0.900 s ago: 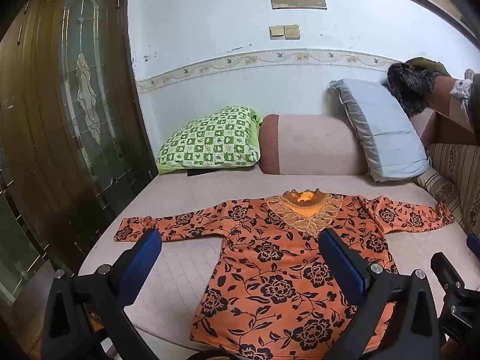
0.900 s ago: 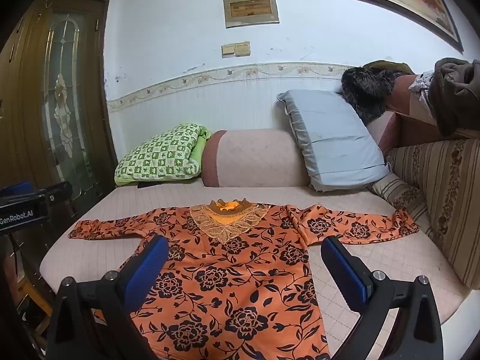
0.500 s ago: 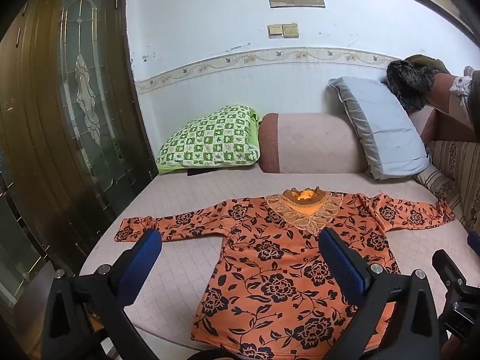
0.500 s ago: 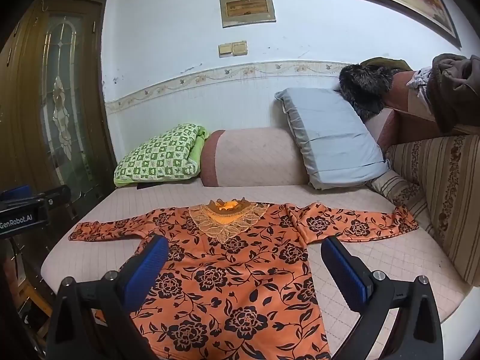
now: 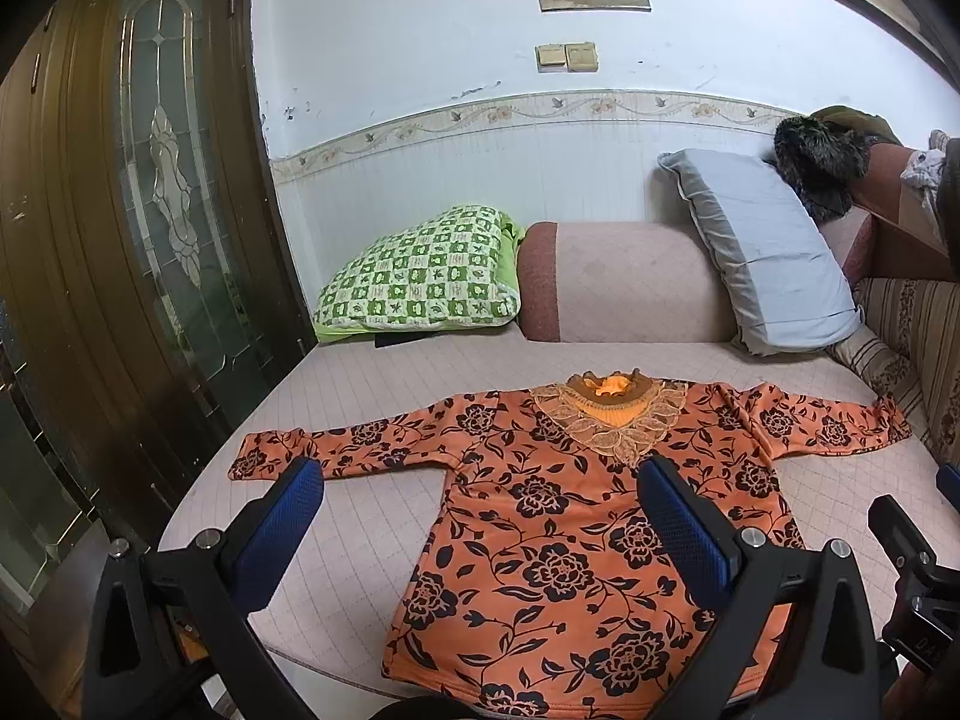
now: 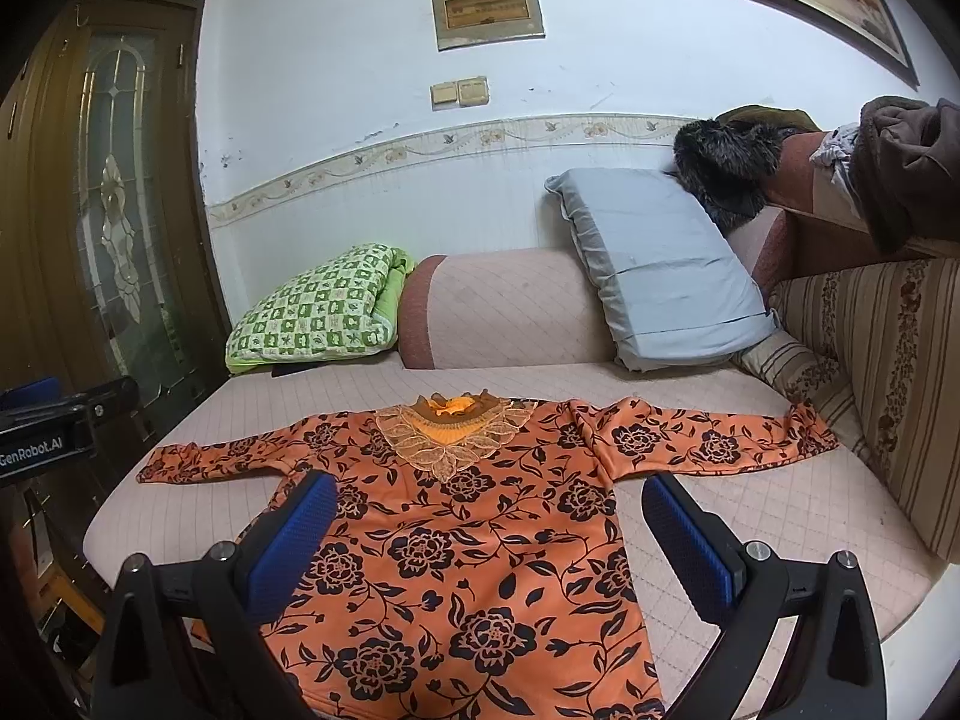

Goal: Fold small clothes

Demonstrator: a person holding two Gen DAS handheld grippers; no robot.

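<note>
**Left wrist view: floral top lies flat and unfolded, both hand-held grippers spread above its hem**

Left wrist view shows the orange floral top (image 5: 576,516) spread face-up on the sofa seat (image 5: 360,510), collar toward the backrest and hem at the front edge nearest the camera. Its body runs front to back; the two sleeves stretch out sideways, so the garment's widest line runs along the seat from its left end to its right.

Going left to right: the left sleeve (image 5: 342,444) reaches toward the seat's left edge by the wooden door. The left hand-held gripper (image 5: 480,531) hangs near the front edge with its jaws spread wide and nothing between them; its left finger is over bare seat cover below that sleeve, its right finger over the chest of the top. So the left sleeve lies ahead and to the left of it, and this is the nearer gripper for that side.

The right hand-held gripper (image 6: 489,540) is likewise spread and empty, straddling the lower body of the top. The right sleeve (image 6: 708,441) lies ahead and to its right, its cuff touching the striped sofa side cushion (image 6: 876,360) at the seat's right end.

No fold is made yet. A likely first step is each gripper reaching forward and outward to its own sleeve.
</note>
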